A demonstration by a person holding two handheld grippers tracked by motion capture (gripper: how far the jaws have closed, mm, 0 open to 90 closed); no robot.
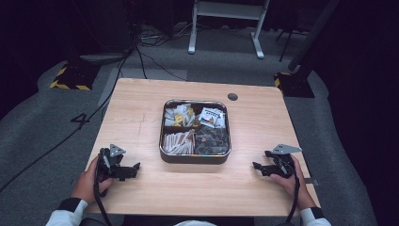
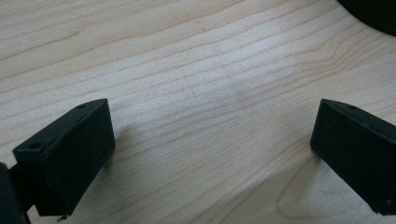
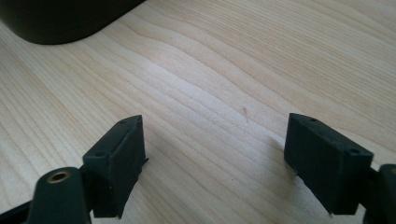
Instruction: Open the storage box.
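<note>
A square metal tray (image 1: pixel 195 158) with four compartments sits mid-table, holding white packets, a printed packet, paper-wrapped sticks and dark pods. My left gripper (image 1: pixel 135 168) rests low on the table near the front left, held by a hand, pointing toward the tray, open. In the left gripper view the open left gripper (image 2: pixel 212 140) frames bare wood, the tray's dark corner (image 2: pixel 373 14) at upper right. My right gripper (image 1: pixel 256 166) rests at the front right, open, aimed leftward. The right gripper view has the right gripper (image 3: pixel 215 154) wide apart over wood, the tray's wall (image 3: pixel 60 18) at upper left.
The light wooden table (image 1: pixel 141 113) has a small dark round grommet (image 1: pixel 232 97) near its back edge. Beyond it lie grey carpet, cables, a white desk frame (image 1: pixel 226 23) and yellow-black striped bases (image 1: pixel 70 77). Bare wood surrounds the tray on all sides.
</note>
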